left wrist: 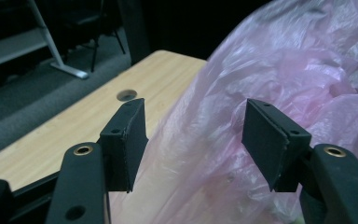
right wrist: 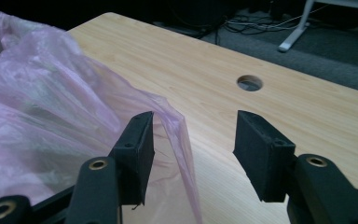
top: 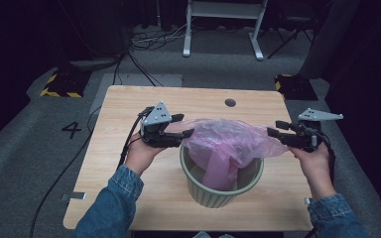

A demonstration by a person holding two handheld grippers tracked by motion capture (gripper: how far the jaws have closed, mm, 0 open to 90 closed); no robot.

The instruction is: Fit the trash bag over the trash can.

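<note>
Dark floor and tangled cables lie beyond the pale wooden surface (top: pixel 129 198), which has a round cable hole (top: pixel 230 102) near its far edge. From the high view, a ribbed green bin (top: pixel 222 186) stands near the middle of the surface, toward its near edge, with a pink plastic bag (top: pixel 228 141) billowing out of its mouth and spreading over the rim on both sides. The left gripper (top: pixel 187 126) sits at the bag's left edge and the right gripper (top: pixel 272 128) at its right edge, each in a hand with a denim sleeve behind it.

Up close, the left gripper view shows what the high view cannot: its jaws stand apart, with the bag's film (left wrist: pixel 270 70) bulging between and beyond them, neither pad pressing on it. In the right gripper view the jaws are likewise spread; a loose fold of the bag (right wrist: pixel 51 107) hangs against the left pad, while the right pad stands over bare wood, the hole (right wrist: pixel 250 82) farther off.
</note>
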